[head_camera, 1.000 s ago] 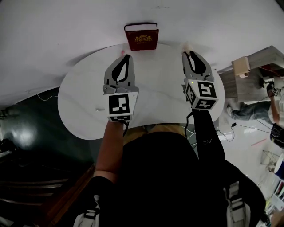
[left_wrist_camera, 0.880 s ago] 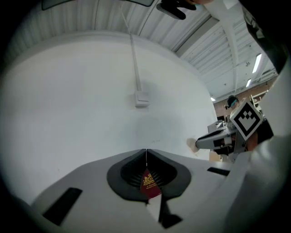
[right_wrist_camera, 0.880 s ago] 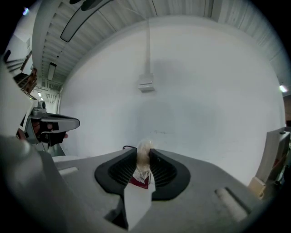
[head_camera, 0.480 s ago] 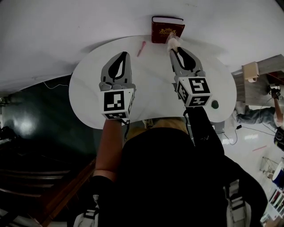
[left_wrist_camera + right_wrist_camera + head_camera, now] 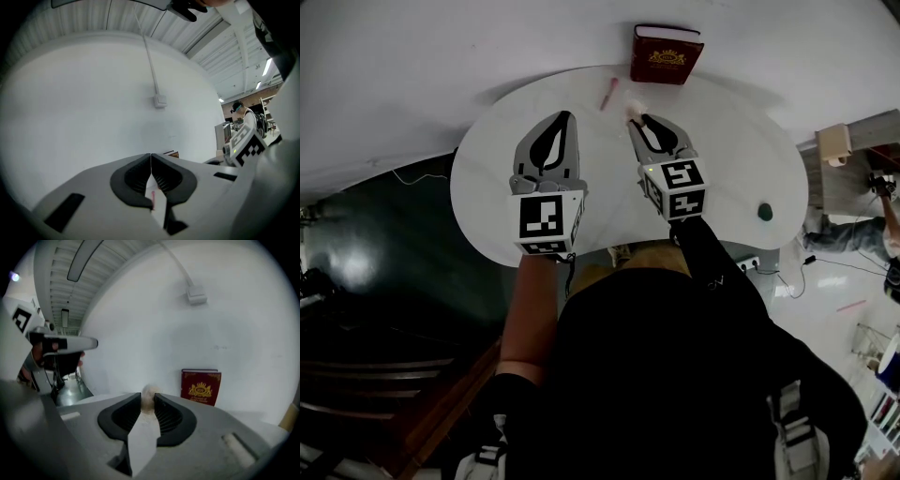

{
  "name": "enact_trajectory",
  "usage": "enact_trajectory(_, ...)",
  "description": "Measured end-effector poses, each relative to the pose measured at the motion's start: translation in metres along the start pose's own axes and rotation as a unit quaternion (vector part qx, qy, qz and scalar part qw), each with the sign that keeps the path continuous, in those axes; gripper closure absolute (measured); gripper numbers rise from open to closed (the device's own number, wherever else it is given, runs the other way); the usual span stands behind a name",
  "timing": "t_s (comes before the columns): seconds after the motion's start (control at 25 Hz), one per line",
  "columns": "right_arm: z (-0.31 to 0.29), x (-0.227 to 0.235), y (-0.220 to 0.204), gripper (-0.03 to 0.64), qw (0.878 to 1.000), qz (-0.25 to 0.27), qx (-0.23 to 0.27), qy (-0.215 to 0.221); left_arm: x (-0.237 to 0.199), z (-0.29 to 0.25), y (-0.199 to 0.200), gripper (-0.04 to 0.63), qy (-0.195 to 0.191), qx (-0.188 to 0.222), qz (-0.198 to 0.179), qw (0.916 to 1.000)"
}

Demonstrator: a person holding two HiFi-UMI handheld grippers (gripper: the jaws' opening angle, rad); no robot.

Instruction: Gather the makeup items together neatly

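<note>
desk (image 5: 492,202): white, rounded; mostly bare at the near edge
dark round piece (image 5: 765,212): small, alone near the right rim; well apart from everything else; too small to identify
left claw (image 5: 565,117): jaws closed tip to tip, nothing between them; held above the desk left of centre; its own view (image 5: 150,157) shows the pink stick through the gap below the tips
right claw (image 5: 640,120): closed on a pale puff (image 5: 148,393), pads pressing both its sides; the puff pokes out beyond the tips, towards the far side
pink stick (image 5: 607,94): thin, lying flat just beyond the two claws; near the puff, apart from it
red book (image 5: 667,54): gold crest, upright against the wall at the far rim
step in hand (judgement): bring the puff to rest by the pink stick
how to do it well: lower until the puff meets the desk before opening; place it just beside the stick, not on it; keep the squeeze light, as the puff looks soft; keep the left claw clear; the dark piece probably needs fetching afterwards
</note>
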State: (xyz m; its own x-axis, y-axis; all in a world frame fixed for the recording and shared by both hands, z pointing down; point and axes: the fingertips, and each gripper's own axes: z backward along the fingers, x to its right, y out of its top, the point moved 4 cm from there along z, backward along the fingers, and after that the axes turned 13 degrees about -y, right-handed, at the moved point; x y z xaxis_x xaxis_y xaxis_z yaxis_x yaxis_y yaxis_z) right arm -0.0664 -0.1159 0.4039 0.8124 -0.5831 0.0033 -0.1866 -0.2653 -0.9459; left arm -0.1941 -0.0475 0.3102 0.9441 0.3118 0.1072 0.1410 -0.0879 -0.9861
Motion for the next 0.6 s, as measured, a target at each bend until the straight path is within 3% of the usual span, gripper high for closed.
enact_trajectory(0.28, -0.044, -0.036, -0.085, 0.523, 0.994, 0.004, -0.108, 0.035, -0.014, 0.016, -0.031, 0.588, 0.020, -0.032, 0.022, 0.9990)
enact_trajectory(0.6, -0.062, -0.067, -0.166, 0.518, 0.974, 0.026, -0.209, 0.083, -0.031, 0.035, -0.053, 0.588, 0.043, -0.052, 0.039, 0.9970)
